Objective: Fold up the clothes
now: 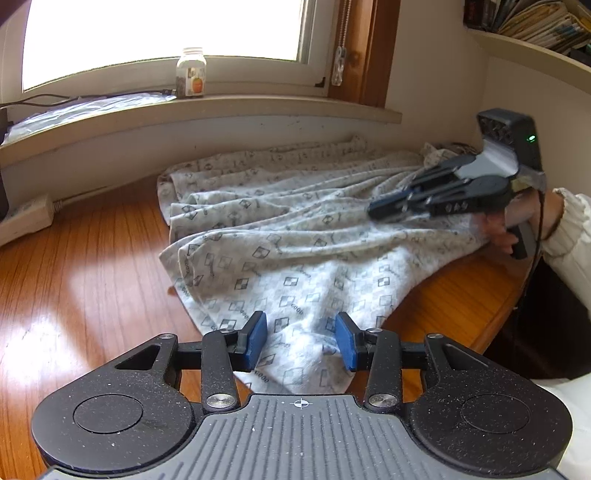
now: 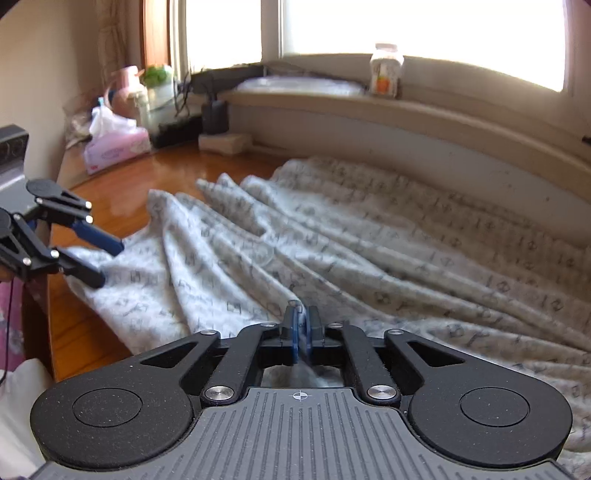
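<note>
A pale garment (image 1: 295, 236) printed with small grey squares lies crumpled in long folds across the wooden table (image 1: 92, 258). My left gripper (image 1: 301, 339) is open at the garment's near corner, its blue pads (image 1: 258, 339) standing well apart with cloth lying between them, not pressed. In the right wrist view, my right gripper (image 2: 301, 328) is shut, a ridge of the garment (image 2: 369, 240) pinched between its pads. The right gripper (image 1: 388, 210) also shows in the left wrist view at the cloth's right side, held by a hand (image 1: 498, 229). The left gripper (image 2: 98, 258) straddles the cloth's left edge.
A jar (image 1: 191, 72) stands on the windowsill behind the table. A white power strip (image 1: 26, 218) lies at the far left, a tissue box (image 2: 114, 149) and clutter in the far corner. The table's curved edge (image 1: 491, 325) runs close on the right. Books fill a shelf (image 1: 535, 26).
</note>
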Demonstrator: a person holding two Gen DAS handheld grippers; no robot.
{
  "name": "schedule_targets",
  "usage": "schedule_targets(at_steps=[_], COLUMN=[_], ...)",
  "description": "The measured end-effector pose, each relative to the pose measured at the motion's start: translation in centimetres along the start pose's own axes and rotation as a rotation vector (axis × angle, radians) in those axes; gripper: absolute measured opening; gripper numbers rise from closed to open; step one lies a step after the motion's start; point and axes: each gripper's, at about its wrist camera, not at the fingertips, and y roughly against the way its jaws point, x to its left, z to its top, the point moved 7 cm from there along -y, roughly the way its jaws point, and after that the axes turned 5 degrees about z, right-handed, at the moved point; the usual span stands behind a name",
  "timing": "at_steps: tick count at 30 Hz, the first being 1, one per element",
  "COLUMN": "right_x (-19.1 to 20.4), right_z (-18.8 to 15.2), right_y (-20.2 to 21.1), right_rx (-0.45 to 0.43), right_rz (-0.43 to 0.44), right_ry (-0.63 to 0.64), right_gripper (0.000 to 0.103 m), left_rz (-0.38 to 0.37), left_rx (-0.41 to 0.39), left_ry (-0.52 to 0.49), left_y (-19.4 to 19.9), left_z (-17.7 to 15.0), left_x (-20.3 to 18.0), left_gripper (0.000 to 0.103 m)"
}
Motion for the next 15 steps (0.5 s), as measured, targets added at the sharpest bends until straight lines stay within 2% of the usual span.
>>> schedule_targets(at_steps=[3, 4, 6, 8, 10, 15], right_x=[-0.8, -1.1, -1.1, -0.8, -0.2, 5.1], right_z=[1.6, 1.8, 1.6, 1.3, 1.1, 0.9], right_y=[2.5, 2.7, 2.6, 2.6, 2.7, 2.2], right_rx=[-0.149, -0.154, -0.127, -0.115, -0.097, -0.053], right_rz=[-0.089, -0.099, -0.121, -0.139, -0.141, -0.025], right_ry=[-0.06, -0.084, -0.065, -0.045, -0.031, 0.08], right_gripper=[0.002, 0.002, 0.004, 0.014, 0.018, 0.021], left_rz=[0.005, 0.009, 0.017, 0.025, 0.033, 0.042], left_rx=[0.002, 0.001, 0.0, -0.003, -0.006, -0.028], left_ry=[0.0, 0.0, -0.002, -0.004, -0.006, 0.011], left_y=[0.3, 0.4, 0.7, 1.0, 1.3, 2.2], left_z=[0.0, 0.0, 0.0, 0.0, 0.0, 0.1], left_x=[0.2, 0.2, 0.2, 0.2, 0.3, 0.7], left_gripper=[0.044, 0.044, 0.044, 0.044, 0.044, 0.044])
